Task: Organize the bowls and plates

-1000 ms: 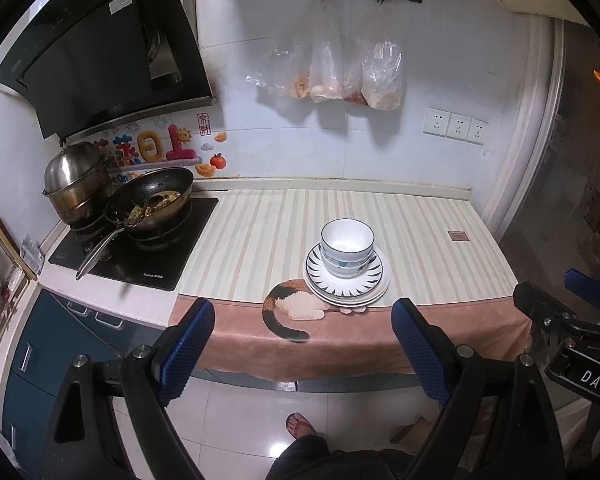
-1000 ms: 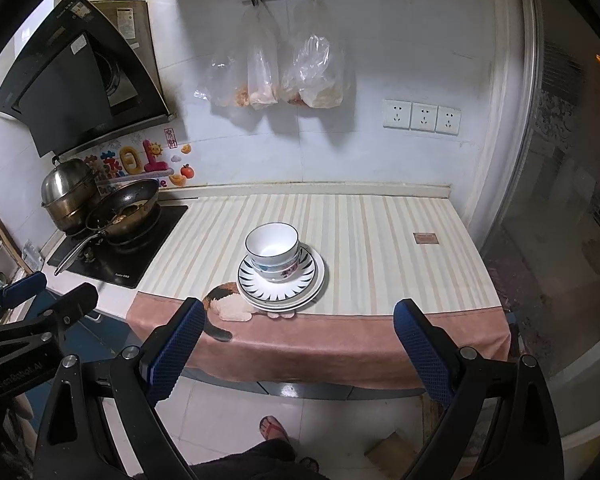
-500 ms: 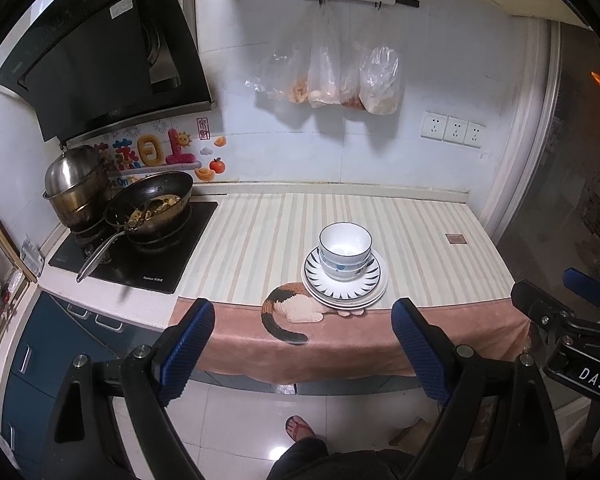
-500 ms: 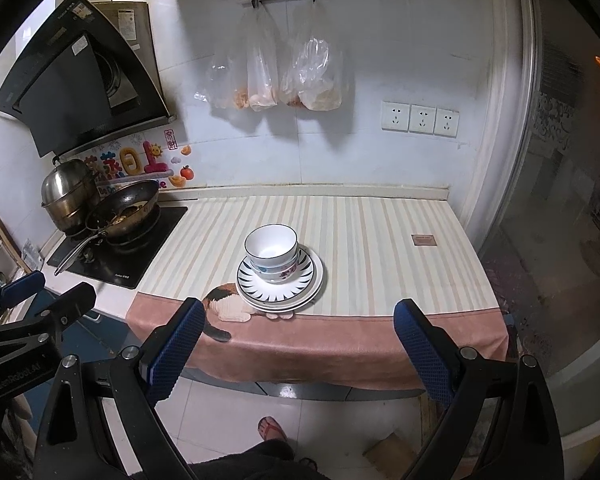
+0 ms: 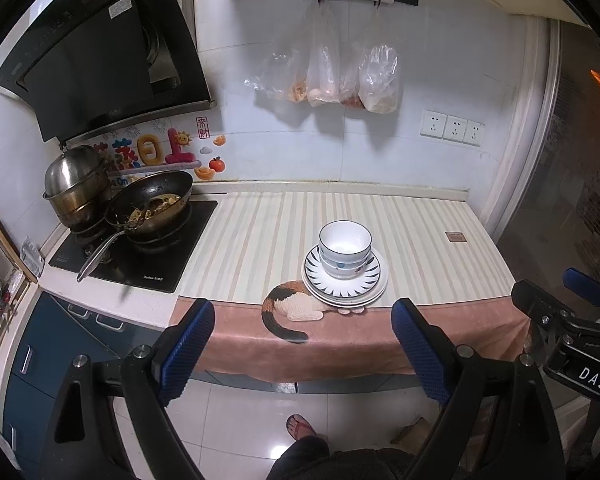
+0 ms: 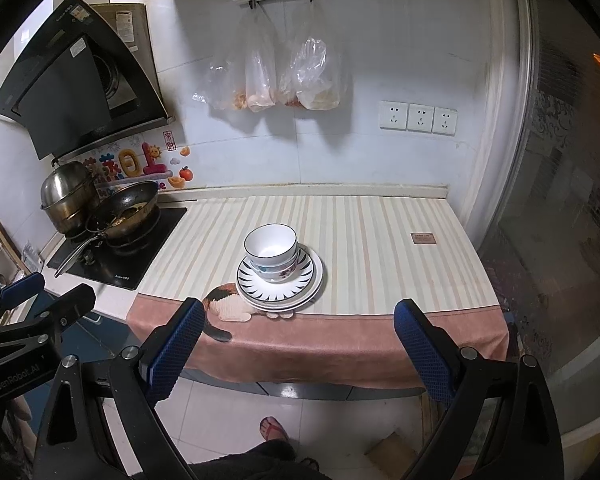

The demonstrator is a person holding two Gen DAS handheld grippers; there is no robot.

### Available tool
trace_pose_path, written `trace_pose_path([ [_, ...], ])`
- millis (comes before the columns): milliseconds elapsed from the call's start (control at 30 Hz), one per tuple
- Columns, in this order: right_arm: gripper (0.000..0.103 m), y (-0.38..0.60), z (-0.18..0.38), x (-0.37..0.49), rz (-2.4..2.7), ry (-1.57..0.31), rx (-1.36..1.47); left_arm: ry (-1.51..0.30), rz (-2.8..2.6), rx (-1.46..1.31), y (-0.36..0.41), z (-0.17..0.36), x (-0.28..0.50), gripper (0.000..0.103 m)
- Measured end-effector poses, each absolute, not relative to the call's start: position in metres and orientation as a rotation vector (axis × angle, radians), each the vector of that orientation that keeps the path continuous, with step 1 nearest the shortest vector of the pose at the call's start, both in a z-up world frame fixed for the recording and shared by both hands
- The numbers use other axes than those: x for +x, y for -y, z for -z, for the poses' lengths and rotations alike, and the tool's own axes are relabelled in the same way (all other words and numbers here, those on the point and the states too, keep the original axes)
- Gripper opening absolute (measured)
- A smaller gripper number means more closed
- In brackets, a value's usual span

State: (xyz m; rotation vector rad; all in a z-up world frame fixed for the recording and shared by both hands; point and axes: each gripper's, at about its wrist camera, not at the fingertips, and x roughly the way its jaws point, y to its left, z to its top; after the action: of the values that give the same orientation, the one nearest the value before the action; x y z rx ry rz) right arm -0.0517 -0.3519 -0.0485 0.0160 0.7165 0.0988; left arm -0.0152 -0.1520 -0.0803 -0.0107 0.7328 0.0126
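A stack of white bowls (image 5: 344, 248) (image 6: 271, 251) sits on a stack of plates (image 5: 360, 294) (image 6: 308, 284), the top one with a black ray pattern, near the front edge of the striped counter cloth (image 5: 412, 232). My left gripper (image 5: 304, 344) is open and empty, held back from the counter over the floor. My right gripper (image 6: 298, 346) is open and empty too, also back from the counter. Each gripper shows at the edge of the other's view.
A hob (image 5: 140, 248) at the left carries a frying pan (image 5: 156, 204) with food and a steel pot (image 5: 76, 184). Plastic bags (image 5: 340, 68) hang on the back wall. A cat picture (image 5: 292, 308) is printed on the cloth's pink border. My foot (image 5: 300, 426) is on the floor.
Both grippers have drifted slightly back from the counter, so the stack looks a little smaller. Nothing on the counter has moved.
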Motion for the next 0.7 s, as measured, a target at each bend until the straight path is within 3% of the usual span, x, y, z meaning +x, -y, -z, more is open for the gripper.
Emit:
trace_pose_path([
  [700, 0.098, 0.3421, 0.0572, -0.0536, -0.096, -0.737, 0.009, -0.737, -0.013, -0.012, 0.1495, 0.0852, -0.0172, 0.091],
])
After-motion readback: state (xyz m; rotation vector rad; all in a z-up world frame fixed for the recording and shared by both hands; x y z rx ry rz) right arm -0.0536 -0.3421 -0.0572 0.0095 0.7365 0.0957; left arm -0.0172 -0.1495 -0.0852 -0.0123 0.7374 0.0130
